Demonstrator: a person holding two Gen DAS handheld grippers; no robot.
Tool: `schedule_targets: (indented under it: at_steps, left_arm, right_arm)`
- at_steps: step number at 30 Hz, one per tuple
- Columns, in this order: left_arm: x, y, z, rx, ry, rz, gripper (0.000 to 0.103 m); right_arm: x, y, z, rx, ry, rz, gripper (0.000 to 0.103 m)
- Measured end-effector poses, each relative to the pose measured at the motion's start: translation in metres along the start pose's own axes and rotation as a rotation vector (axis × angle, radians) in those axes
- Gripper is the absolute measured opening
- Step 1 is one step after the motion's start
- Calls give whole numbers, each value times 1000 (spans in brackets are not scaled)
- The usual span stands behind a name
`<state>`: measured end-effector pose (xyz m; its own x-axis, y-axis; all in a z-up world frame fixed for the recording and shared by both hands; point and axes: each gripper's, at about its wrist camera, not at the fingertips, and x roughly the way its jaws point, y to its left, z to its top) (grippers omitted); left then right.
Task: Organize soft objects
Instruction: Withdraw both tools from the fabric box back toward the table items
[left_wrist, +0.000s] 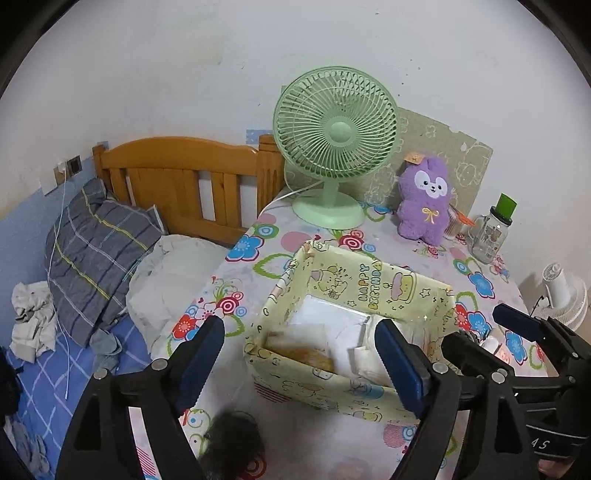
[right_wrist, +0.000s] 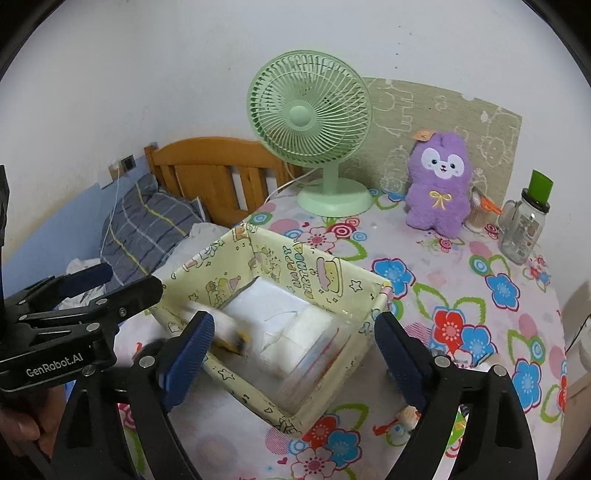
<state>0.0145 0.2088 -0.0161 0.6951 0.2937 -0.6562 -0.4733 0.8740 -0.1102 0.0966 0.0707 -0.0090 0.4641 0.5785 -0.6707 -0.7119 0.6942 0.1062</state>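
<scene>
A pale yellow "Happy Birthday" box (left_wrist: 369, 280) (right_wrist: 314, 273) stands open on the flowered table. White soft packs (left_wrist: 332, 314) (right_wrist: 280, 314) lie inside it, with a yellow-orange pack (left_wrist: 306, 350) at its near left. A blurred white and yellow pack (right_wrist: 225, 328) is inside the box by my right gripper's left finger, free of the pads. My left gripper (left_wrist: 301, 362) hangs open over the box's near edge, nothing between its fingers. My right gripper (right_wrist: 295, 358) (left_wrist: 476, 328) is open over the box too. A purple plush rabbit (left_wrist: 424, 199) (right_wrist: 439, 188) sits upright at the back.
A green desk fan (left_wrist: 336, 147) (right_wrist: 310, 125) stands behind the box. A glass bottle with a green cap (left_wrist: 491, 232) (right_wrist: 524, 225) is at the back right. A dark fuzzy thing (left_wrist: 232, 439) lies before the box. A bed with a grey pillow (left_wrist: 92, 251) lies left.
</scene>
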Motion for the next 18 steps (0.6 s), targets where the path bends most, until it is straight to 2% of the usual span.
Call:
schedule_targets:
  at_steps: [7,9,13,18]
  left_arm:
    - [-8,-15,-1,20,-19,-25,92]
    - [-13,-20,-2,22,-33,-31,96]
    - [-22,-38,-6,42,-74,-44,97]
    - [-29,-76,-15,109,-75,-91,97]
  right_arm:
    - [-19,-13,-3,23,-31,-53,91]
    - [-31,-18,-6,32,-69,-96,91]
    - [-70,-28,-24,62,-199,-229,91]
    - [-109,-51,-44,120,-256,-314,97]
